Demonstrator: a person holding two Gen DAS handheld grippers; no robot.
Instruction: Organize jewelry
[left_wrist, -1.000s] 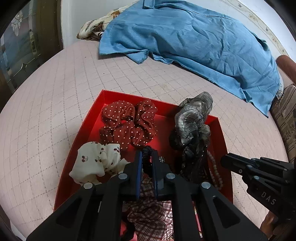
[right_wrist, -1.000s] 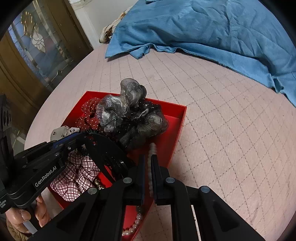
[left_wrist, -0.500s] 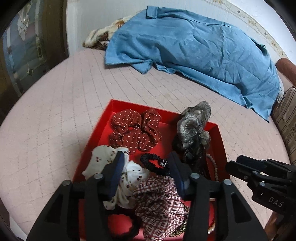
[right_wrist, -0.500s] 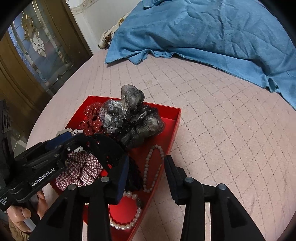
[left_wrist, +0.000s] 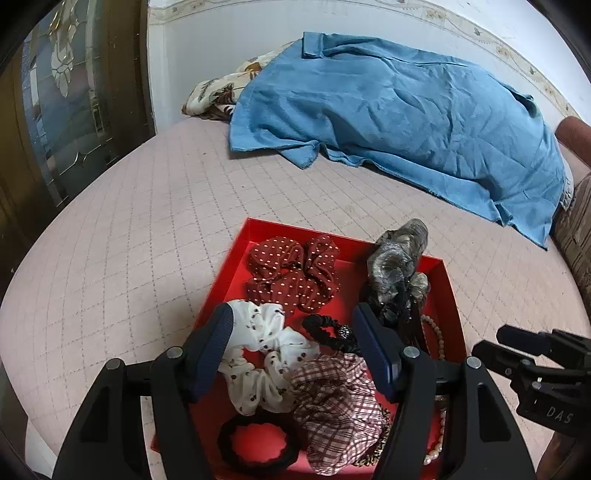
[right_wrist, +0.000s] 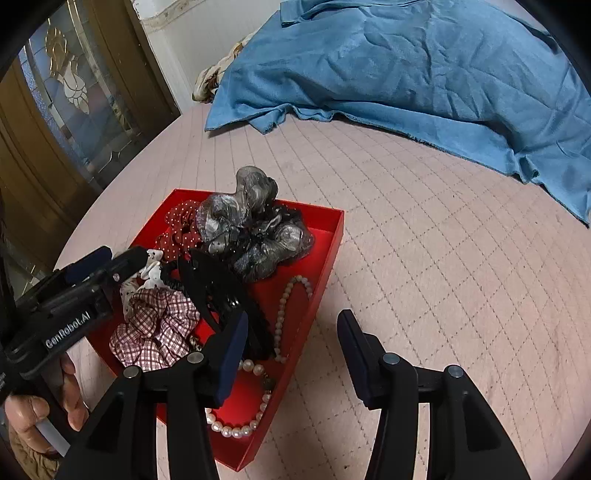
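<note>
- In the red tray (left_wrist: 448, 295), along its right-hand wall, lies the beaded necklace (right_wrist: 280, 317); its strand runs lengthwise from a small loop near the grey organza scrunchie (right_wrist: 255, 229) back toward the near corner, where the larger pearls (right_wrist: 232, 428) curl against the rim.
- Just ahead of the right gripper (right_wrist: 291, 354) sits that strand, below and slightly left of the gap between the fingers; the left finger pad (right_wrist: 232, 350) hangs over the tray's near right edge and the other pad over bare quilt; so I judge the right side the nearer one for the necklace, needing a small shift leftward and down.
- Both sets of fingers are spread wide and hold nothing.
- The left gripper (left_wrist: 295, 350) hovers over the tray's near half, the white cherry-print scrunchie (left_wrist: 258, 354) and the black beaded hair tie (left_wrist: 328, 328) between its pads.
- Also in the tray: a red polka-dot scrunchie (left_wrist: 291, 277) at the far side, a plaid scrunchie (left_wrist: 336, 398), a plain black hair band (left_wrist: 256, 443) at the near edge; all in one undivided compartment, crowded and partly overlapping.
- Around the tray, the pink quilted bed cover (left_wrist: 147, 240); a blue blanket (left_wrist: 388, 129) lies well apart at the far side.
</note>
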